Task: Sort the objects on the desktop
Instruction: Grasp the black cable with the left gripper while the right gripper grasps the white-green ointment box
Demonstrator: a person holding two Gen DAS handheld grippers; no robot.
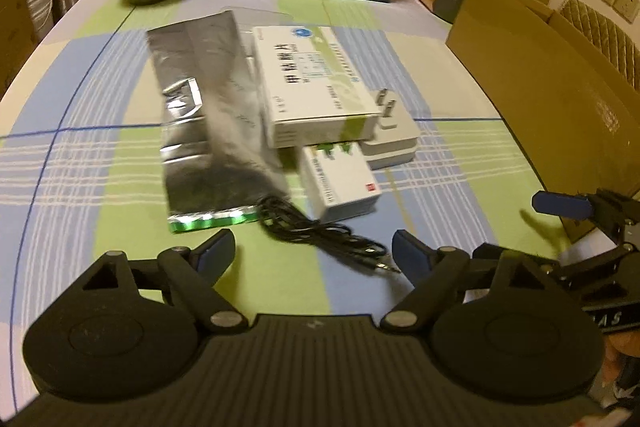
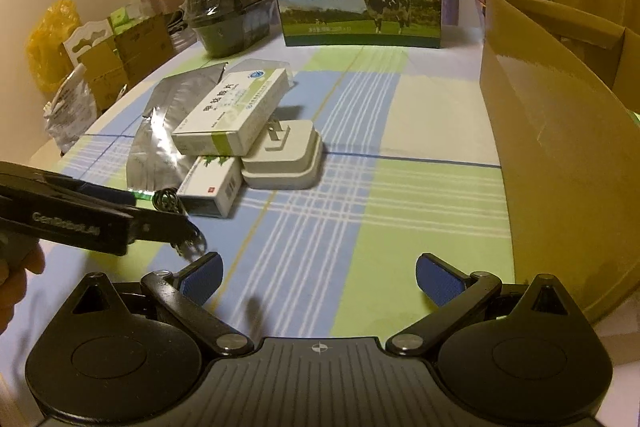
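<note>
Just ahead of spread left tongs: black cable, unheld; right tongs spread, empty.

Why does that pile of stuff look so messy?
The bigger white box is propped crookedly on the smaller box and the white plug adapter. The black cable lies tangled beside the foil pouch.
</note>
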